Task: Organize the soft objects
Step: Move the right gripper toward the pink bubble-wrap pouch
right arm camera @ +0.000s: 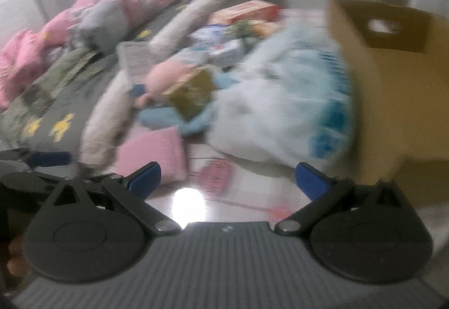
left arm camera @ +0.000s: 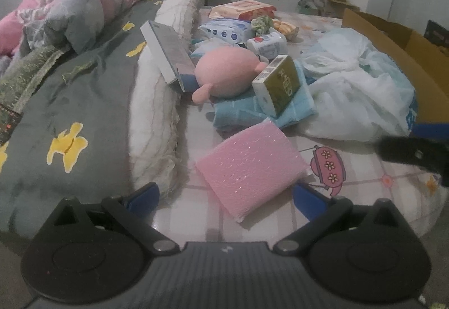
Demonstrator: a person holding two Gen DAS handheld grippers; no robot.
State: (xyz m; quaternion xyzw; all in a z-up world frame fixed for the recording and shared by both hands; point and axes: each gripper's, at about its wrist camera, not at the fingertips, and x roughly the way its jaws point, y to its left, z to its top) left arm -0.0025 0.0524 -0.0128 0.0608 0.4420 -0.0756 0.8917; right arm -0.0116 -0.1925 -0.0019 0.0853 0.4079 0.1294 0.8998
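Both tongs low over the bed, wide open, holding nothing.

Largest first: cardboard box [right arm camera: 393, 78] at the right edge, white plastic bag [left arm camera: 356, 95] slumped against it. Blue towel [left arm camera: 261, 109] next, with the pink plush [left arm camera: 224, 73] and an olive tissue pack [left arm camera: 280, 84] resting on it. Pink bubble-wrap pad [left arm camera: 252, 165] lies flat on the sheet, just ahead of my left gripper [left arm camera: 226, 193], between its fingers. My right gripper [right arm camera: 228, 179] hovers over bare sheet; that view is blurred.

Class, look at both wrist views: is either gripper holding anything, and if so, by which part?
Nothing is held. The left gripper is open, with the pink bubble-wrap pad lying on the bed between its fingers, ungripped. The right gripper is open and empty.
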